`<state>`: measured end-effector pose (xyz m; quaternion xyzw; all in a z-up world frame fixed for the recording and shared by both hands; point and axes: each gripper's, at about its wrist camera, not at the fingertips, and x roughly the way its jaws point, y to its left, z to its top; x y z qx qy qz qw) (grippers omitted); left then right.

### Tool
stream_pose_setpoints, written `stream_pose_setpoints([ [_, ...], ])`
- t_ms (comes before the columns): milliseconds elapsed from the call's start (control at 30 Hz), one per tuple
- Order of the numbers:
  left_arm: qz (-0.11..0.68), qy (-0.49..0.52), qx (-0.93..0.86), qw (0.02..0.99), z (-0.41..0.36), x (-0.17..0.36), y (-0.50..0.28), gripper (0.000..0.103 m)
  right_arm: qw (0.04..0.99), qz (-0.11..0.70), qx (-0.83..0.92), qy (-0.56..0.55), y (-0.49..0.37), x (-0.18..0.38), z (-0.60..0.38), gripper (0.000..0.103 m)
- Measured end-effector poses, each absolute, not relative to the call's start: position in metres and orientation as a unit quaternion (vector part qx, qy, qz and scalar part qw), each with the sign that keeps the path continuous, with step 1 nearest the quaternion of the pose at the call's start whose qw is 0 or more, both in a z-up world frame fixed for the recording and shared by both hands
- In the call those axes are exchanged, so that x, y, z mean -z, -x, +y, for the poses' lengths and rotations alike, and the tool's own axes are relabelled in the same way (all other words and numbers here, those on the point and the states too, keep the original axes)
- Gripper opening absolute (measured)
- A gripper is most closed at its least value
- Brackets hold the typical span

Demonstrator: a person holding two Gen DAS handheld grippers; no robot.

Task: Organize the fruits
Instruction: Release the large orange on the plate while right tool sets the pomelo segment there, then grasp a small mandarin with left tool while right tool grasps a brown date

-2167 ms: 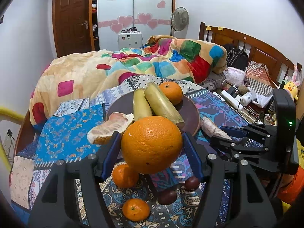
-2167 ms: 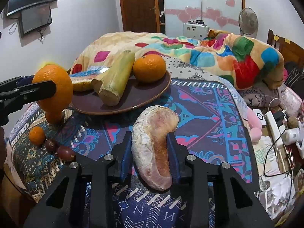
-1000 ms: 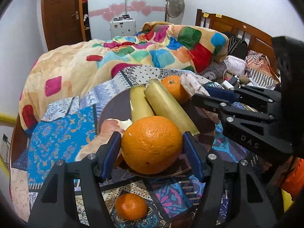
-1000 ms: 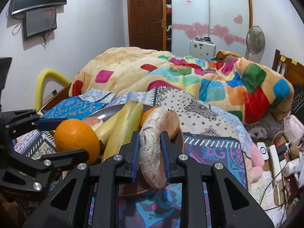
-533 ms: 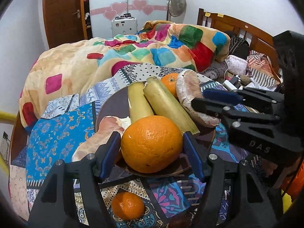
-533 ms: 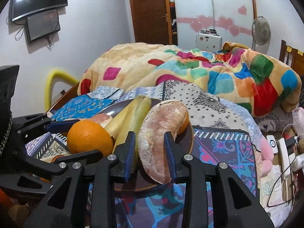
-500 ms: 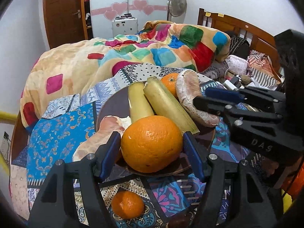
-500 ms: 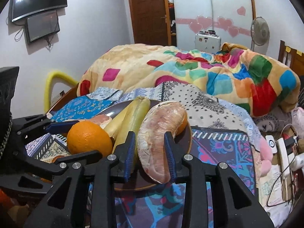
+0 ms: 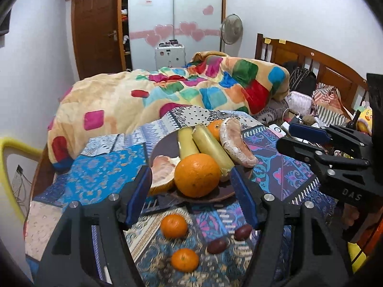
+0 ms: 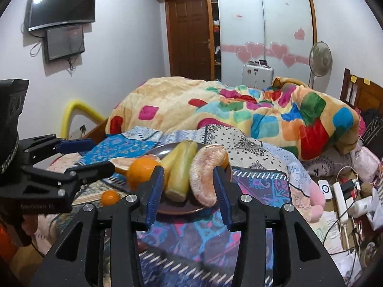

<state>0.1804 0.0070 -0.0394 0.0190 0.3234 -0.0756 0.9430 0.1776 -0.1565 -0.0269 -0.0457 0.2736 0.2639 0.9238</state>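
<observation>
A big orange (image 9: pixel 197 174) rests on the front of the dark brown plate (image 9: pixel 222 196), free of my left gripper (image 9: pixel 191 191), whose fingers stand open a little before it on either side. A peeled pomelo segment (image 10: pixel 207 174) lies on the plate's (image 10: pixel 177 209) right side. My right gripper (image 10: pixel 189 186) is drawn back from it with its jaws opening and no pad pressing on it. Two yellow-green stalks (image 9: pixel 208 146), a small orange (image 9: pixel 214 128) and another pomelo piece (image 9: pixel 162 169) share the plate. Each gripper shows in the other's view: right gripper (image 9: pixel 287 136), left gripper (image 10: pixel 95 154).
Two tangerines (image 9: pixel 173 226) (image 9: pixel 184 259) and two dark red fruits (image 9: pixel 242 231) lie on the patterned cloth in front of the plate. A colourful quilt (image 9: pixel 191 95) is heaped behind. Chargers and cables (image 10: pixel 342 191) clutter the right. A yellow padded rail (image 9: pixel 7 162) runs at the left.
Both grippers have let go and pulled back and up from the plate. The orange and the pomelo segment now lie on the plate, smaller in view.
</observation>
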Motion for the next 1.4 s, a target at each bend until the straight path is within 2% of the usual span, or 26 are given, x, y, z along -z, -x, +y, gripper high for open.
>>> stream_pose_setpoints([
  [233, 0.323, -0.007, 0.058, 0.944, 0.021, 0.04, -0.148, 0.072, 0.921, 0.273, -0.274, 0.049, -0.149, 0.031, -0.153, 0.044],
  [833, 0.382, 0.009, 0.062, 0.922, 0.029, 0.117, -0.127, 0.07, 0.888, 0.34, -0.301, 0.068, -0.135, 0.11, -0.122, 0.044],
  [900, 0.38, 0.005, 0.066, 0.923, 0.027, 0.12, -0.126, 0.069, 0.886, 0.347, -0.3, 0.065, -0.138, 0.116, -0.121, 0.044],
  [967, 0.38, 0.004, 0.069, 0.922, 0.026, 0.124, -0.126, 0.063, 0.884, 0.353, -0.301, 0.061, -0.139, 0.12, -0.119, 0.044],
  [1033, 0.384, 0.008, 0.073, 0.92, 0.026, 0.128, -0.128, 0.058, 0.881, 0.361, -0.301, 0.058, -0.144, 0.125, -0.118, 0.037],
  [1067, 0.388, 0.012, 0.074, 0.919, 0.027, 0.13, -0.13, 0.055, 0.88, 0.362, -0.302, 0.058, -0.145, 0.126, -0.117, 0.036],
  [1167, 0.392, 0.019, 0.079, 0.916, 0.028, 0.135, -0.133, 0.054, 0.88, 0.359, -0.305, 0.06, -0.145, 0.125, -0.115, 0.034],
  [1200, 0.391, 0.017, 0.081, 0.917, 0.027, 0.136, -0.133, 0.053, 0.879, 0.36, -0.308, 0.06, -0.145, 0.126, -0.113, 0.029],
  [1233, 0.39, 0.015, 0.082, 0.917, 0.026, 0.137, -0.133, 0.05, 0.878, 0.359, -0.309, 0.063, -0.145, 0.126, -0.112, 0.025],
  [1333, 0.395, 0.015, 0.085, 0.915, 0.024, 0.141, -0.135, 0.037, 0.879, 0.356, -0.309, 0.064, -0.144, 0.126, -0.11, 0.024],
  [1400, 0.393, 0.014, 0.079, 0.916, 0.024, 0.143, -0.137, 0.034, 0.88, 0.355, -0.31, 0.061, -0.143, 0.127, -0.111, 0.024],
])
